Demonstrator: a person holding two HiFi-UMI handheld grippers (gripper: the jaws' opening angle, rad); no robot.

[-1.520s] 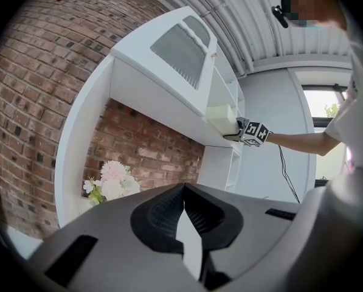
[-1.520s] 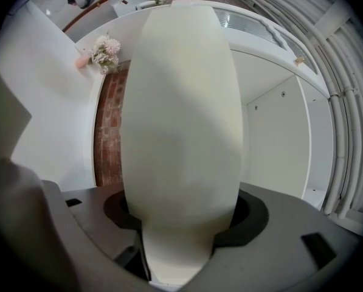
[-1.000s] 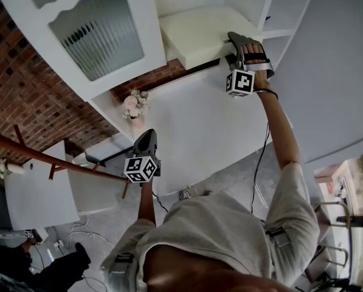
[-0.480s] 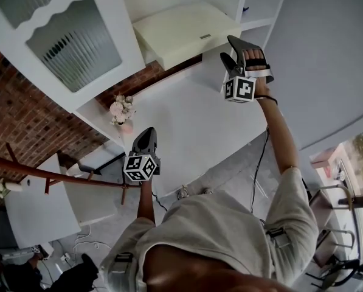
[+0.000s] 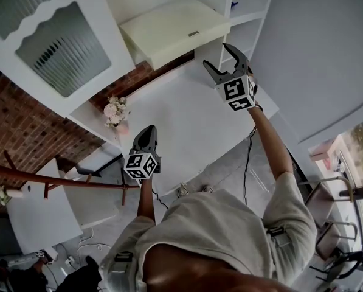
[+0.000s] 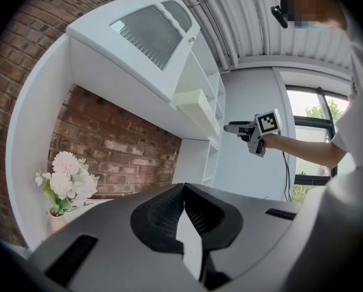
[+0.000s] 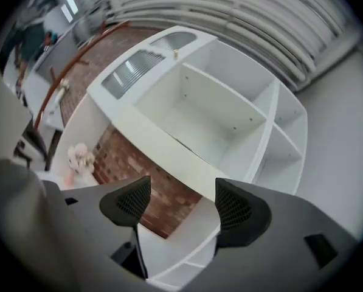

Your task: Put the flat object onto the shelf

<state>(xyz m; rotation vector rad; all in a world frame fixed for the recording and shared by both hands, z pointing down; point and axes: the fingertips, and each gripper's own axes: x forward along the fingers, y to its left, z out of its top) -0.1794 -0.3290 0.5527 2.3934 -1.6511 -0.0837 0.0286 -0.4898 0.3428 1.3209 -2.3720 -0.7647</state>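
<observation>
While the board (image 5: 172, 32) lies along the shelf (image 7: 190, 123) at upper centre, the right gripper (image 5: 216, 56) hangs just lower right of it, jaws apart and empty. The left gripper (image 5: 147, 132), jaws together, sits well below, farther off.

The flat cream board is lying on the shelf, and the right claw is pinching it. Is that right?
Almost. The flat cream board does lie on the shelf, but the right claw isn't pinching it. The right gripper view shows its jaws apart with nothing between them.
</observation>
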